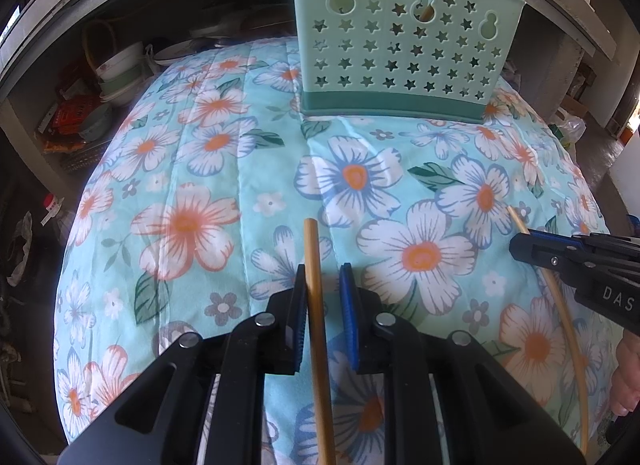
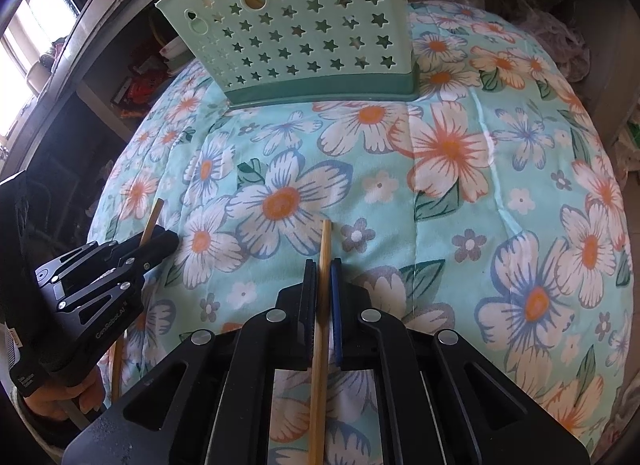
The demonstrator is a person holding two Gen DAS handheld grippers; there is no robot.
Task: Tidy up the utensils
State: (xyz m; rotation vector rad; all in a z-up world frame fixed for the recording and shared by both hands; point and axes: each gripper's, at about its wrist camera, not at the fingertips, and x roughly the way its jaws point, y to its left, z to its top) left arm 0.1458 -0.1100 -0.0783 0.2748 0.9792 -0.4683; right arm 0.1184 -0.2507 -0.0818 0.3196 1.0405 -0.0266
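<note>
A mint-green utensil holder (image 1: 404, 41) with star-shaped holes stands at the far side of the floral cloth; it also shows in the right wrist view (image 2: 296, 33), with chopsticks and a spoon in it. A bamboo chopstick (image 1: 316, 297) lies between the pads of my left gripper (image 1: 323, 269); the left pad touches it, the right pad stands a little apart. My right gripper (image 2: 323, 263) is shut on a second chopstick (image 2: 322, 305), its tip pointing toward the holder. Each gripper shows in the other's view, the right (image 1: 516, 245) and the left (image 2: 170, 237).
The table is covered by a light blue floral cloth (image 1: 224, 169). Behind it on the left, shelves hold stacked bowls (image 1: 120, 73) and packets. A hand (image 1: 628, 377) is at the right edge.
</note>
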